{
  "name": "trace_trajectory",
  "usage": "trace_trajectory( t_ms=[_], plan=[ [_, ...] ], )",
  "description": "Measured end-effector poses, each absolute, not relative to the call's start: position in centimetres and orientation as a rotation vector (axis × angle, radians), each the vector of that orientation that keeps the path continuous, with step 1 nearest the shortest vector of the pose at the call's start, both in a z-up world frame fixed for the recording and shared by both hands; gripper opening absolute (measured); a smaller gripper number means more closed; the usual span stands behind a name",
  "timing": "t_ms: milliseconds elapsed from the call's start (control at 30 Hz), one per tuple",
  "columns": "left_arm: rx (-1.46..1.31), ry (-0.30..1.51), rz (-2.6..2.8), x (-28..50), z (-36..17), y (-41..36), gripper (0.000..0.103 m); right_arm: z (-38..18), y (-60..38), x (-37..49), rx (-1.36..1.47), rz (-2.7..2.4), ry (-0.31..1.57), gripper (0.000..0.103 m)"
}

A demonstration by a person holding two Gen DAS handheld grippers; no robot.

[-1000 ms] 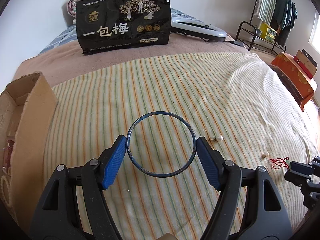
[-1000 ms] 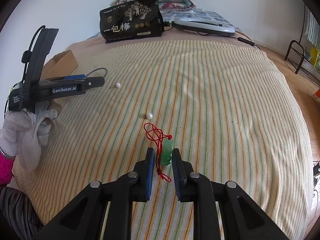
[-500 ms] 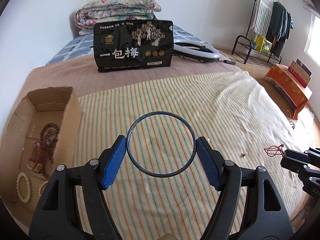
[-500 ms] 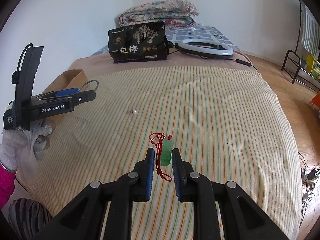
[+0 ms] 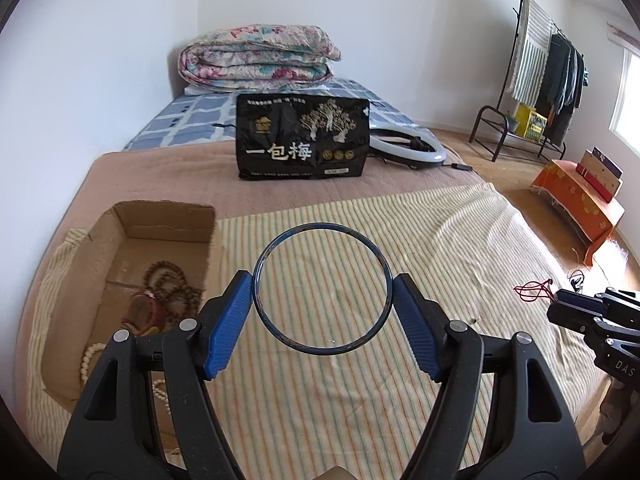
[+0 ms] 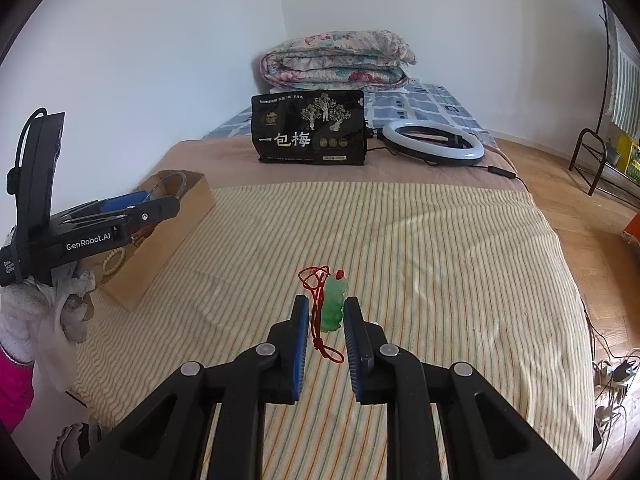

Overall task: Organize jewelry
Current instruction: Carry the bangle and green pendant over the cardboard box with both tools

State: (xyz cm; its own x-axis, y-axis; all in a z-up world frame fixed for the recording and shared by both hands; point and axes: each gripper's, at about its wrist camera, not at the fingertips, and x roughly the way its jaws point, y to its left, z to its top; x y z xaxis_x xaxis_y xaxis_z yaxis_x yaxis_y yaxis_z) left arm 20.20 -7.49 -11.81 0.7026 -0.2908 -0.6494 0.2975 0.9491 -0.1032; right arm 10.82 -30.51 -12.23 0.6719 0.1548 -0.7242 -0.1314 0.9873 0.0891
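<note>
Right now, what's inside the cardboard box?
In the cardboard box: a dark wooden bead strand, a reddish-brown piece and pale bead bracelets. The left gripper, holding the blue bangle, covers the box's near corner, so anything there is hidden.

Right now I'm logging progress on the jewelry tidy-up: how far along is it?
Bead strands already lie in the cardboard box. In hand: left gripper holds the blue bangle, right gripper the green pendant. Both remain to be boxed.
</note>
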Motion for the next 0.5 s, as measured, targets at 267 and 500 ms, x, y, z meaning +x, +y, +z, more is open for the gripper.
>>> trace_trajectory(
  t_ms=[267,500],
  plan=[
    [-0.015,0.679,-0.296,19.2,-9.9,-3.9,0.073,-10.3,-27.6,11.5,0.016,0.193,0.790,0.016],
    [-0.036,0.668,-0.255,19.2,-9.3,0.0,0.073,-9.3,-24.2,12.9,0.005,0.236,0.771,0.016]
  ],
)
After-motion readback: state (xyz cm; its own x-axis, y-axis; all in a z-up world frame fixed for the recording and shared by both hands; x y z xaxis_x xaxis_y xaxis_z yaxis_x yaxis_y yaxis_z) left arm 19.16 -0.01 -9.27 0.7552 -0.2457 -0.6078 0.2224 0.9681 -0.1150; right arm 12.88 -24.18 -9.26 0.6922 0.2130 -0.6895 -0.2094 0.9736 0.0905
